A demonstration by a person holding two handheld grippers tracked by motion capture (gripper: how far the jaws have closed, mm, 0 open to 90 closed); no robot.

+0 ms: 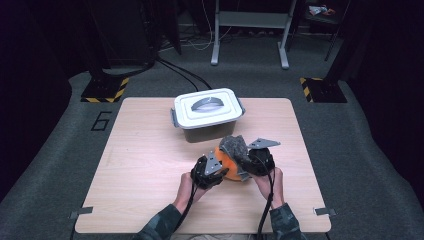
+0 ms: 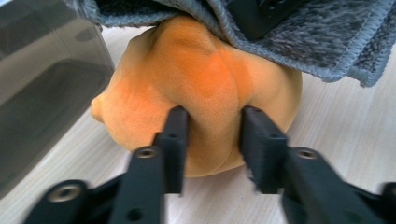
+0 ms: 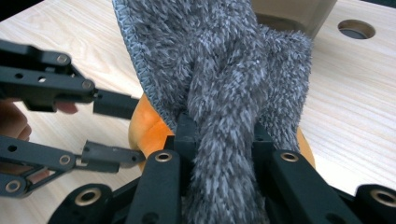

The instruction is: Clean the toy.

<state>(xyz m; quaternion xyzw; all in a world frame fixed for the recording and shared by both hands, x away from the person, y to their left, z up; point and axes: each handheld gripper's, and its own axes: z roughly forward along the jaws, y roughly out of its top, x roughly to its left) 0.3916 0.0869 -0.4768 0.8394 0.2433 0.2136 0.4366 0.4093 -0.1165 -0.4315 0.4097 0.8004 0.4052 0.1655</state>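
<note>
Left gripper [image 2: 212, 135] pinches orange toy [image 2: 205, 93]; grey cloth [image 3: 224, 93] atop.

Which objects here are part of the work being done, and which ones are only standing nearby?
Part of the work:
- orange soft object, pinched by the left gripper
- grey fluffy cloth, clamped in the right gripper and draped over the orange object

Only nearby:
- lidded container, closed, behind them on the wooden table
- metal frame on the floor beyond
</note>
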